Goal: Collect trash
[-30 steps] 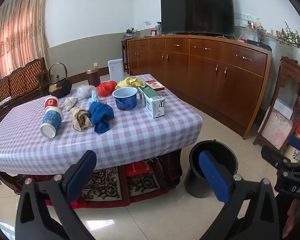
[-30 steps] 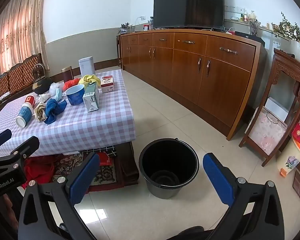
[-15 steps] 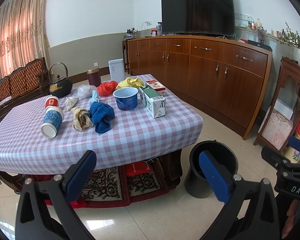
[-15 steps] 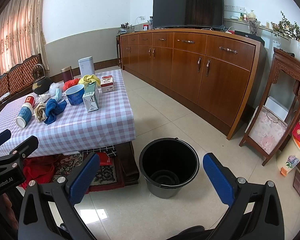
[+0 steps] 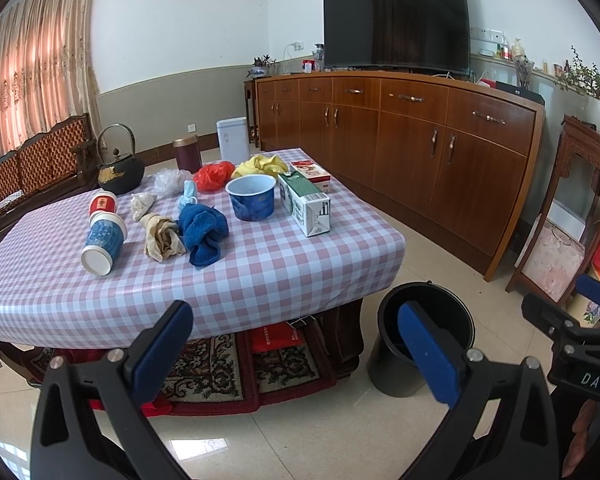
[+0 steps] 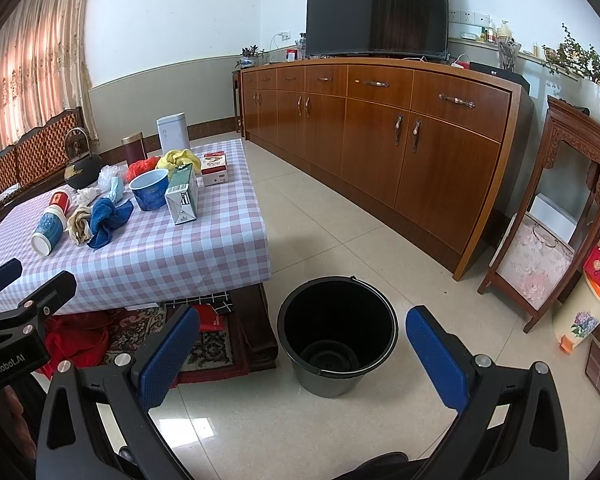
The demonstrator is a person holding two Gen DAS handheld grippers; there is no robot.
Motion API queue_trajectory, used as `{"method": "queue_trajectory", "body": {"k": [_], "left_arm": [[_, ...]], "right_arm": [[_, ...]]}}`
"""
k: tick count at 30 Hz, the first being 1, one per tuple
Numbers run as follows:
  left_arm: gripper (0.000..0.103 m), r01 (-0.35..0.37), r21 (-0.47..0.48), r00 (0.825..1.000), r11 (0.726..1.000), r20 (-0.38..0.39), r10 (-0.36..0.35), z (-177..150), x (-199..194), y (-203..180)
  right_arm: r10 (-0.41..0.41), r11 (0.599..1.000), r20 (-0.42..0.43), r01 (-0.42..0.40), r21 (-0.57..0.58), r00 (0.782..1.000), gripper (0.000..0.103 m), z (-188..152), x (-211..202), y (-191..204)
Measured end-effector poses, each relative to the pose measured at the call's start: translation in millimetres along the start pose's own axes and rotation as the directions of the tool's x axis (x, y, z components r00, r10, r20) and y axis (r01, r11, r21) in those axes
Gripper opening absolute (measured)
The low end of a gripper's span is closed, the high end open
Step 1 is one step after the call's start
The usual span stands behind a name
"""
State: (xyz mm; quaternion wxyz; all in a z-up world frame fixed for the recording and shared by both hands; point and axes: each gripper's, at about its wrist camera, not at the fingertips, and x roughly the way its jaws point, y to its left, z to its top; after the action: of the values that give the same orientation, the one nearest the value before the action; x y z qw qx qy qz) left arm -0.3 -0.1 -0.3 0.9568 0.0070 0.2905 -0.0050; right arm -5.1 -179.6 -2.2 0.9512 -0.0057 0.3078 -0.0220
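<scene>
- A low table (image 5: pixel 260 264) under a pink-and-white checked cloth is the landmark; both grippers hang in front of it over a tiled floor
- A long wooden sideboard (image 6: pixel 380 128) runs along the wall beyond the table's right side, with a dark TV (image 6: pixel 376 8) on top
- A black bucket (image 6: pixel 336 344) stands on the floor just off the table's near right corner; nothing shows inside it
- The left gripper (image 5: pixel 296 344) is spread wide and holds nothing, facing the table's near edge
- The right gripper (image 6: pixel 304 352) is also spread wide and bare, with the bucket showing between its blue pads (image 6: pixel 436 360)
- On the table, toward its right edge, a green-and-white carton (image 5: pixel 304 204) lies on its side
- Left of the carton stands a blue bowl (image 5: pixel 252 198)
- Near the table's middle sit a crumpled blue cloth (image 5: pixel 202 232) and, touching its left side, a wad of brown paper (image 5: pixel 160 236)
- Toward the table's left, a blue paper cup (image 5: pixel 102 240) lies tipped over, with a red cup (image 5: pixel 102 202) just behind it
- At the table's far side are a red bag (image 5: pixel 212 176), a yellow bag (image 5: pixel 262 164) and a black kettle (image 5: pixel 120 172)
</scene>
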Motion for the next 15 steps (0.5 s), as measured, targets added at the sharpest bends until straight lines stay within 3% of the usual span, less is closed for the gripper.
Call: {"method": "queue_trajectory", "body": {"k": [15], "left_arm": [[0.103, 0.0, -0.002, 1.0, 1.0, -0.001, 0.0, 0.5, -2.1, 2.5]], "right_arm": [[0.0, 1.0, -0.001, 0.0, 0.0, 1.0, 0.103, 0.4, 0.7, -0.4]]}}
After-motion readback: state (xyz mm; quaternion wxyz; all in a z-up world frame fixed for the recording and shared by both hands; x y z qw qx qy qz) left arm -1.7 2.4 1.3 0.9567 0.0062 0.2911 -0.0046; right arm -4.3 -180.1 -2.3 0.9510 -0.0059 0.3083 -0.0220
